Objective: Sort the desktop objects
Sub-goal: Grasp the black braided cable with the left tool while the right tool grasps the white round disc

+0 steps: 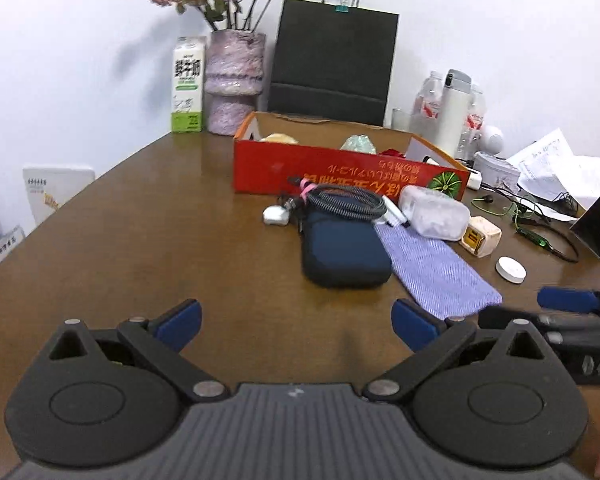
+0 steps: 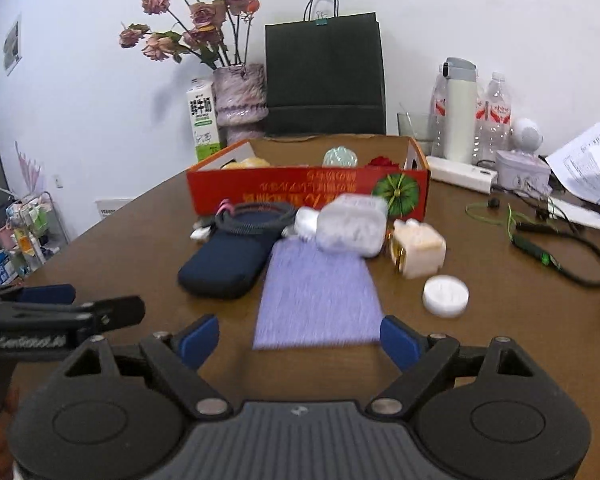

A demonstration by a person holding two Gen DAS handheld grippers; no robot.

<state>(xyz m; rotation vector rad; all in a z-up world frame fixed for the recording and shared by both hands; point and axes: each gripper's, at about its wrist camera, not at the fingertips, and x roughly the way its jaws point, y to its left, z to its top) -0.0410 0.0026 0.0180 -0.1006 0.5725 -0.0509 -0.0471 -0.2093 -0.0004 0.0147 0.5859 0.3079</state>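
Note:
A red cardboard box [image 1: 340, 170] [image 2: 300, 190] stands open on the brown table with a few items inside. In front of it lie a dark blue pouch [image 1: 344, 254] [image 2: 224, 264], a coiled black cable [image 1: 340, 200] [image 2: 256, 214], a purple striped cloth [image 1: 436, 266] [image 2: 320, 296], a clear plastic case [image 1: 436, 212] [image 2: 352, 226], a cream charger [image 1: 482, 236] [image 2: 418, 252], a white round puck [image 1: 510, 269] [image 2: 446, 295] and a small white earbud case [image 1: 275, 215]. My left gripper [image 1: 296, 322] is open and empty, short of the pouch. My right gripper [image 2: 300, 338] is open and empty at the cloth's near edge.
A black paper bag [image 1: 332, 64] [image 2: 324, 76], a vase of dried roses [image 1: 234, 80] [image 2: 240, 100] and a milk carton [image 1: 188, 84] [image 2: 202, 120] stand behind the box. Bottles, a flask [image 2: 460, 108], papers and a green-black cable [image 2: 540, 248] crowd the right side.

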